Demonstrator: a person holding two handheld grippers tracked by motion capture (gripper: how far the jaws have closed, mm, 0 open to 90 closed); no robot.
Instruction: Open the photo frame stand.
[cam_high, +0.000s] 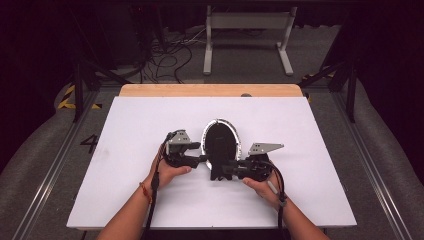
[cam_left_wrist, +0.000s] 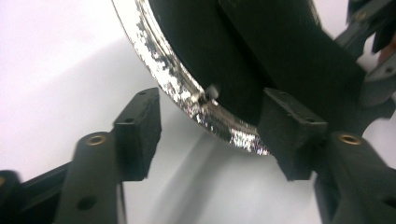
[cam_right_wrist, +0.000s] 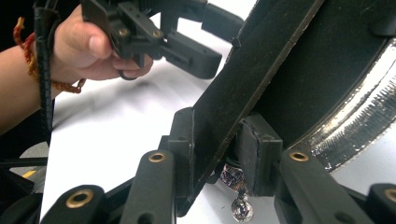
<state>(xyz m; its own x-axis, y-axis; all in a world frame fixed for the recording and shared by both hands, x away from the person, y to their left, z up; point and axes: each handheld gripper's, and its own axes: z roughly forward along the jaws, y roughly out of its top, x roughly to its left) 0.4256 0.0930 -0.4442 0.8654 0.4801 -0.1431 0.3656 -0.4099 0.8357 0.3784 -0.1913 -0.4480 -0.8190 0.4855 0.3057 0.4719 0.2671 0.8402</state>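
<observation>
Spread fingers (cam_left_wrist: 137, 133) astride silver rim (cam_left_wrist: 187, 95)

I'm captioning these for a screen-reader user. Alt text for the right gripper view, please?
The right gripper clamps a flat black strap between its jaws, beside a black oval object with a glittery silver rim. Behind, a hand holds the left gripper over the white table.

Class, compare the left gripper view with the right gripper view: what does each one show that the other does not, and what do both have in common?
Left gripper view alone: its open jaws straddling the oval object's glittery silver rim, one jaw outside, one over the black interior.

Right gripper view alone: the right gripper shut on a flat black panel, a small silvery bead beneath, and the person's left hand wearing a red thread bracelet.

Both: the silver rim, the black interior, the white table.
</observation>
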